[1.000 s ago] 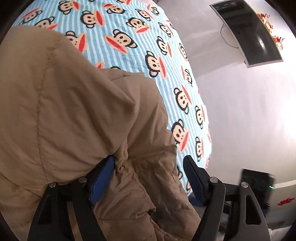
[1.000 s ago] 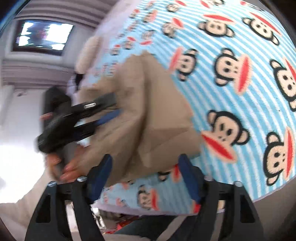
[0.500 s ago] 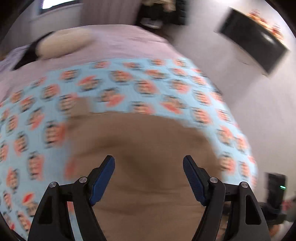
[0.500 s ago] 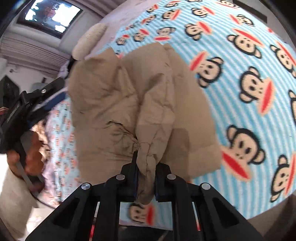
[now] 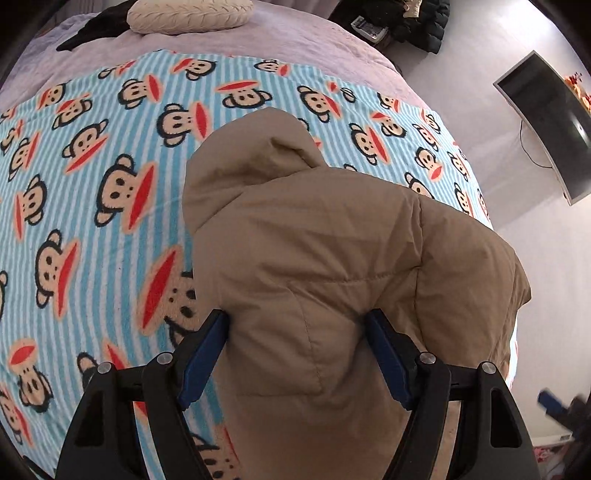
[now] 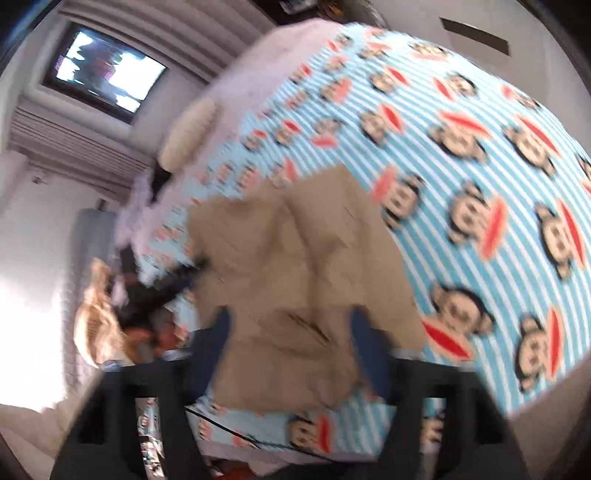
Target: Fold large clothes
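Left wrist view: tan puffer jacket (image 5: 332,266) lies bundled on the bed, on the monkey-print striped blanket (image 5: 92,177), toward the bed's right edge. Left gripper (image 5: 297,354) is spread wide; blue fingers (image 5: 201,363) straddle the jacket's near bulge, fabric between them. Pads look close to the fabric but not squeezing it; contact unclear. Hood-like peak points away from the camera. Cream pillow (image 5: 190,14) at far end of the bed, dark monitor (image 5: 546,122) on the wall at right.

Right wrist view, heavily blurred: right gripper (image 6: 291,347) fingers are opening, now wide apart. Jacket (image 6: 295,266) lies on the blanket (image 6: 480,166) beyond and between the fingers (image 6: 364,343), not clamped. Left gripper (image 6: 166,291) and a hand (image 6: 142,338) are smeared at the jacket's left edge. Window (image 6: 103,70) top left.
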